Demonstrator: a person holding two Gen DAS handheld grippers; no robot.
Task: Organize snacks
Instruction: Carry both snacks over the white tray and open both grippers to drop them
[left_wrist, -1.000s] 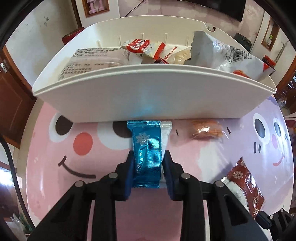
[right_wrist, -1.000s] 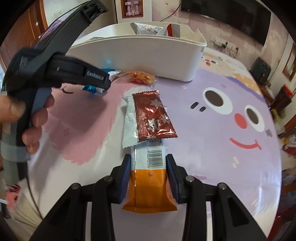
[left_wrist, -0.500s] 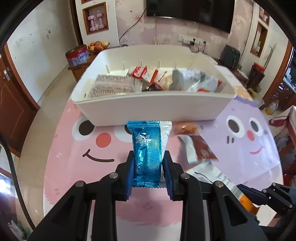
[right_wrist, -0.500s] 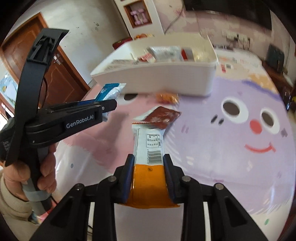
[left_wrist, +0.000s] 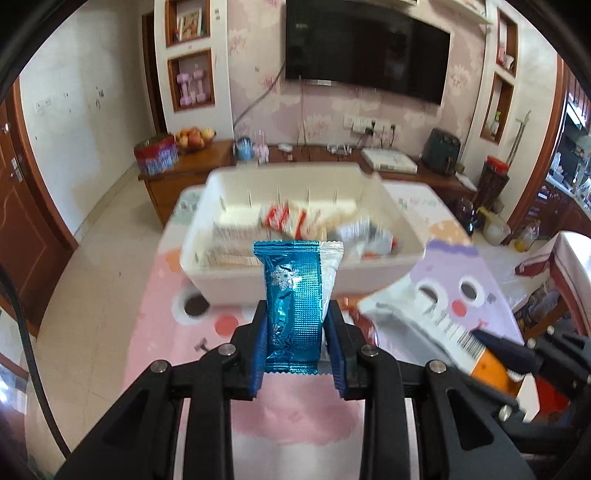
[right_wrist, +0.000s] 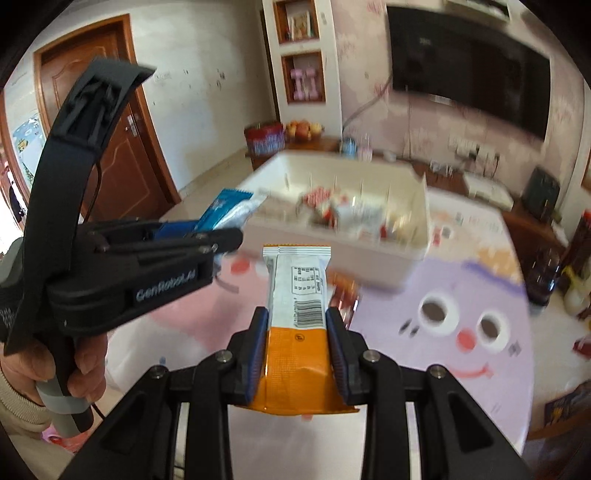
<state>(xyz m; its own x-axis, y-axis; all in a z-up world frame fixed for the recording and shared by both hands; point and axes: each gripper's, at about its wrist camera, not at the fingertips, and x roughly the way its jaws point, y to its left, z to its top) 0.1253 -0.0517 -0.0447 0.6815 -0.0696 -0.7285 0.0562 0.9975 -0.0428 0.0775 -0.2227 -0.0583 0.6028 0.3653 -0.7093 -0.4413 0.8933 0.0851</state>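
My left gripper is shut on a blue foil snack packet with a silver packet behind it, held high above the table. My right gripper is shut on a white and orange snack bar, also lifted. The white bin with several snack packets inside stands ahead on the table; it also shows in the right wrist view. The left gripper with its blue packet shows at the left of the right wrist view. The orange bar shows at the right of the left wrist view.
The round table carries a pink and purple cartoon-face cover. A red snack packet lies on it in front of the bin, partly hidden. A wooden sideboard and a TV stand behind.
Both grippers have risen well above the table with their snacks. The right gripper lifted the orange bar off the table. The bin now looks farther and lower.
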